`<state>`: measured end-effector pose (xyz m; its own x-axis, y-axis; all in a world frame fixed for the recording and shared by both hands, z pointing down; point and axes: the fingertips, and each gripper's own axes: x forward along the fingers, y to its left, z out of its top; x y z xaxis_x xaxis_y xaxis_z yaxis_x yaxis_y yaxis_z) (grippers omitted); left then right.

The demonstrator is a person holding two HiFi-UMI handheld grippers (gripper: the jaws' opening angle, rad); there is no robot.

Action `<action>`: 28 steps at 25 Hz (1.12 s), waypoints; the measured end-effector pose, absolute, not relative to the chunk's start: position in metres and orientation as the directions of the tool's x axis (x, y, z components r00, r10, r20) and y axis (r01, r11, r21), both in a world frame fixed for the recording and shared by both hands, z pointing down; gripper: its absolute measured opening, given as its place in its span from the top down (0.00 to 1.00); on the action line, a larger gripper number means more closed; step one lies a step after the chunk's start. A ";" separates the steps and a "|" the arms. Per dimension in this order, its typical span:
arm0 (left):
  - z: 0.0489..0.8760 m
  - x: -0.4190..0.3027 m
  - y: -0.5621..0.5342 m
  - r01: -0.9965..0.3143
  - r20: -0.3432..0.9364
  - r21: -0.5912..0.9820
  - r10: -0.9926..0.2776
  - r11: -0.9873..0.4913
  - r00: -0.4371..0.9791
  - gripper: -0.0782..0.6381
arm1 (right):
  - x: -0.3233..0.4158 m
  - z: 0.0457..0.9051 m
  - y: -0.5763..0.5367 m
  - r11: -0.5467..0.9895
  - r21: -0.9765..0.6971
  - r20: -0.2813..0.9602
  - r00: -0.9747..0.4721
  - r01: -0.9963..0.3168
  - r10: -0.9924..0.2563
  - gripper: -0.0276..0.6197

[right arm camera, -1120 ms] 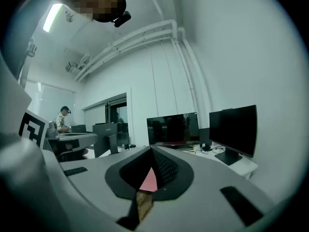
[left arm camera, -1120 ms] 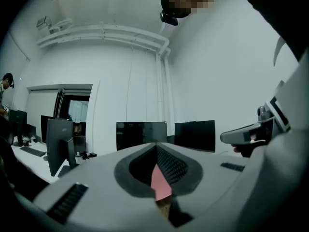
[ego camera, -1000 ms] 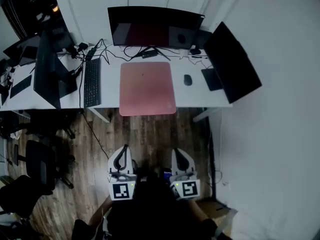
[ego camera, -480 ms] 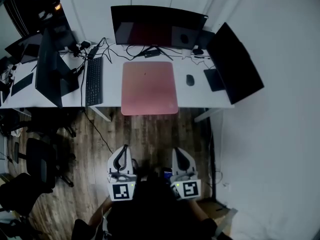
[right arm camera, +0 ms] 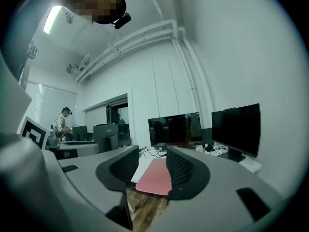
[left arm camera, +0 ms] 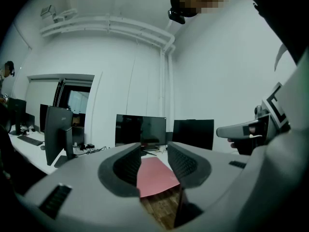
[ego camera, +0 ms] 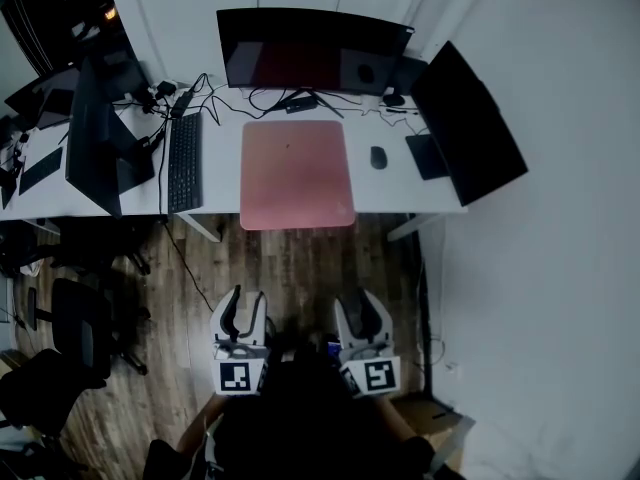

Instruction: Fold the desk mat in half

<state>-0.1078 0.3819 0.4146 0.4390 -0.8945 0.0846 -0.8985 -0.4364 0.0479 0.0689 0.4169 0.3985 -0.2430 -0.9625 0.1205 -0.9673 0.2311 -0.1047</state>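
Note:
A pink desk mat lies flat on the white desk, and its front edge hangs a little over the desk's rim. Both grippers hover over the wooden floor, well short of the desk. My left gripper and right gripper point level at the mat; their jaws have just been opening and nothing is between them. In the left gripper view the mat shows far off between the open jaws of the gripper. The right gripper view shows the same mat beyond its gripper.
A wide monitor stands behind the mat, a second monitor at the right and another at the left. A keyboard, a mouse and a black pad flank the mat. Office chairs stand at the left.
Both grippers' jaws have gone from shut to open. The left gripper has sunk slightly; the right one has stayed in place.

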 end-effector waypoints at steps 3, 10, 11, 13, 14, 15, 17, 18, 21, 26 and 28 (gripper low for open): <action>0.413 -0.112 0.378 -0.898 0.076 0.044 -0.895 -0.438 0.440 0.68 | 0.067 0.398 0.415 0.229 -0.112 0.119 -0.242 -0.967 -0.963 0.71; 0.415 -0.131 0.369 -0.892 0.074 0.050 -0.889 -0.450 0.452 0.68 | 0.049 0.402 0.404 0.215 -0.114 0.122 -0.228 -0.970 -0.966 0.71; 0.415 -0.135 0.367 -0.890 0.074 0.052 -0.887 -0.454 0.457 0.68 | 0.045 0.402 0.403 0.211 -0.115 0.127 -0.225 -0.971 -0.966 0.71; 0.416 -0.142 0.362 -0.884 0.071 0.049 -0.881 -0.465 0.467 0.68 | 0.036 0.403 0.400 0.203 -0.118 0.126 -0.217 -0.972 -0.968 0.71; 0.416 -0.146 0.360 -0.881 0.071 0.048 -0.879 -0.470 0.472 0.68 | 0.031 0.402 0.398 0.197 -0.119 0.123 -0.212 -0.973 -0.970 0.71; 0.416 -0.150 0.358 -0.879 0.070 0.050 -0.876 -0.475 0.477 0.68 | 0.027 0.402 0.397 0.192 -0.118 0.122 -0.206 -0.974 -0.971 0.71; 0.417 -0.156 0.354 -0.872 0.068 0.056 -0.869 -0.487 0.490 0.68 | 0.020 0.404 0.395 0.185 -0.095 0.119 -0.195 -0.978 -0.974 0.71; 0.418 -0.158 0.353 -0.867 0.070 0.060 -0.864 -0.495 0.498 0.68 | 0.019 0.407 0.396 0.182 -0.077 0.120 -0.190 -0.980 -0.974 0.71; 0.418 -0.164 0.348 -0.853 0.057 0.064 -0.852 -0.517 0.521 0.68 | 0.011 0.414 0.395 0.154 -0.090 0.127 -0.165 -0.984 -0.978 0.71; 0.423 -0.174 0.343 -0.851 0.068 0.085 -0.849 -0.519 0.525 0.68 | -0.004 0.413 0.384 0.160 -0.086 0.120 -0.170 -0.983 -0.978 0.71; 0.426 -0.174 0.340 -0.852 0.079 0.081 -0.849 -0.518 0.523 0.68 | -0.002 0.412 0.379 0.162 -0.071 0.109 -0.169 -0.984 -0.980 0.71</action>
